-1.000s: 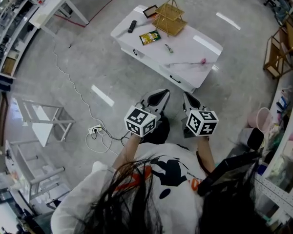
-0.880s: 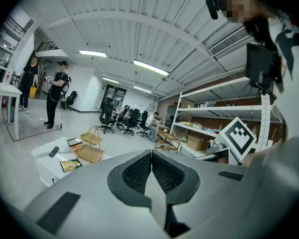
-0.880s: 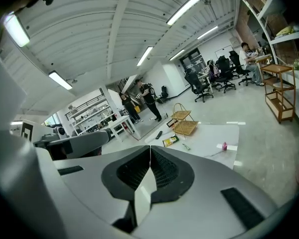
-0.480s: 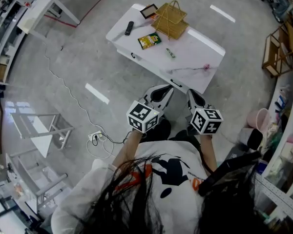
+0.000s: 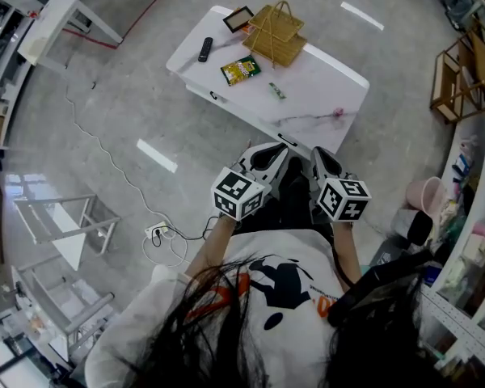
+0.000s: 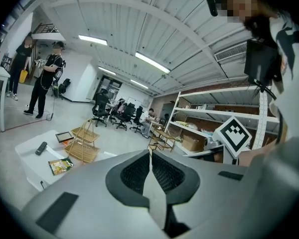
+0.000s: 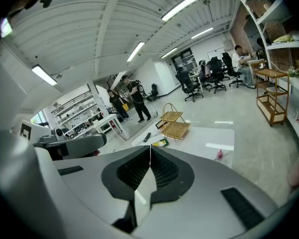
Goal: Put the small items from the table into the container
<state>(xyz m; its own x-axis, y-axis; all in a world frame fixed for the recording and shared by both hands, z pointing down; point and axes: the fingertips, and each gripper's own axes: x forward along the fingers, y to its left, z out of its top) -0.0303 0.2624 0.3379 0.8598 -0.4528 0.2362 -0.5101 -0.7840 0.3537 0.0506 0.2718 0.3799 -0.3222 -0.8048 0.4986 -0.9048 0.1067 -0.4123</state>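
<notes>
Progress: nothing is packed yet, as I read it. Every small item lies out on the tabletop (image 5: 327, 75), and the handled basket (image 5: 276, 32), which I take for the container, seems empty from here.
Left tool (image 6: 149, 154): jaws pressed together, nothing between them.
Right tool (image 7: 150, 151): jaws together as well, nothing held.
Position: I have both tools side by side, just short of the tabletop's near edge and touching nothing.
Items left: snack packet (image 5: 240, 70) just beside the basket; black remote (image 5: 204, 48) toward the far-left edge; small green piece (image 5: 276, 90) near the middle; pink piece (image 5: 336, 113) by the near-right edge, well apart from the basket.
Unclear: a dark framed thing (image 5: 243, 18) lies by the basket's far side. I cannot tell whether it counts as a small item.
Remaining: the whole job. I would bring the tools over the tabletop, open one, and probably begin with the pink piece, since it lies closest to me.
</notes>
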